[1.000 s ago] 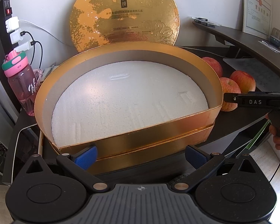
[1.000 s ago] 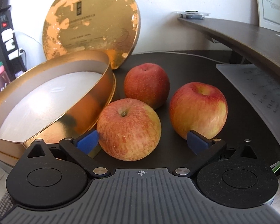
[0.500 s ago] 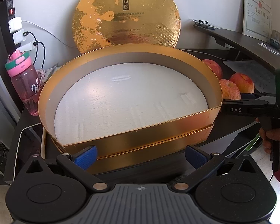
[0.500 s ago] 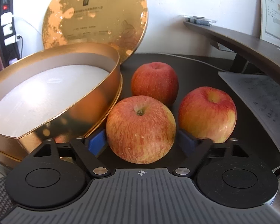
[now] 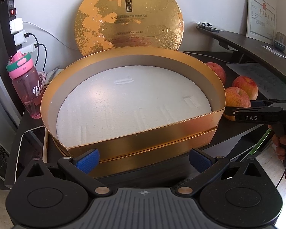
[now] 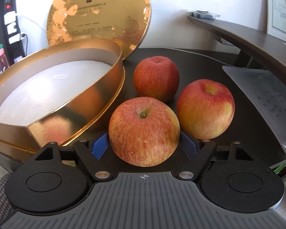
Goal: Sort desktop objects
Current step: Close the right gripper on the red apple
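Desk (image 6: 209, 63): open box (image 6: 108, 80) at 9 o'clock; lid (image 6: 99, 11) at 12 behind it, leaning on wall. Three apples: nearest (image 6: 144, 130) just beside box; second (image 6: 156, 78) at 12 behind it; third (image 6: 206, 108) at 2. Papers (image 6: 267, 99) at 3. Bottle (image 5: 25, 87) left of box.
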Motion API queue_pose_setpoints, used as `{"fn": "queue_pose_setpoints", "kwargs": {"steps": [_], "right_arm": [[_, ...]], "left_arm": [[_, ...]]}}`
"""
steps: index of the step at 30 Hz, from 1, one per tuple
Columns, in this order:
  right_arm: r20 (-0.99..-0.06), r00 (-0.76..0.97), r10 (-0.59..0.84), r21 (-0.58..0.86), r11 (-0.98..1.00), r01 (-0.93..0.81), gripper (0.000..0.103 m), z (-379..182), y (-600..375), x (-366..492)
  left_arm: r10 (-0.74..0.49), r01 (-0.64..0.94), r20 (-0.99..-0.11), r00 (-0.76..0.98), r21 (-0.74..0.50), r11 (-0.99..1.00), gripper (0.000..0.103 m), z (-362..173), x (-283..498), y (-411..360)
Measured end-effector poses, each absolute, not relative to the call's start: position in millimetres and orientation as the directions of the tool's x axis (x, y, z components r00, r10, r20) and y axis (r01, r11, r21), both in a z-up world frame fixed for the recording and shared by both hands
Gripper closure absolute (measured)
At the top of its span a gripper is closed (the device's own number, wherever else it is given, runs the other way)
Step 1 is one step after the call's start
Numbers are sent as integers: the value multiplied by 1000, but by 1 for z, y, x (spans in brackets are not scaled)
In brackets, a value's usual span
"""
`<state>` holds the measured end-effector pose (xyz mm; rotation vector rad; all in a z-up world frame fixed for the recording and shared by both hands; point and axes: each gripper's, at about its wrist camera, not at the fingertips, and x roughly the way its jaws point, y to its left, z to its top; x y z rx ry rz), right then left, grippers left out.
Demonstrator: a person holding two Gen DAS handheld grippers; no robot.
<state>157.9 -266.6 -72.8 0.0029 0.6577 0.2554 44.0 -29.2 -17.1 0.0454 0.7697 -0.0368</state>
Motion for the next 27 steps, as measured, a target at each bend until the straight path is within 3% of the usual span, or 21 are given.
{"fn": "queue_pose_setpoints", "kwargs": {"steps": [5, 10, 20, 27], "right_arm": [[-573, 798, 188, 170, 979, -108, 15, -74, -262, 155], [-564, 817, 122, 137, 989, -53, 16, -77, -251, 153], [-582, 809, 86, 97, 995, -35, 18, -74, -247, 158], [-579, 802, 143, 150, 986, -68, 20, -81, -257, 163]], "left_arm": [[-14, 49, -692, 722, 30, 998, 1, -16, 42, -28], [-8, 42, -685, 728, 33, 999, 1, -14, 39, -25], [-9, 24, -680, 733, 12, 1000, 1, -15, 35, -14], [-4, 9, -678, 735, 4, 1000, 1, -16, 30, -4]]}}
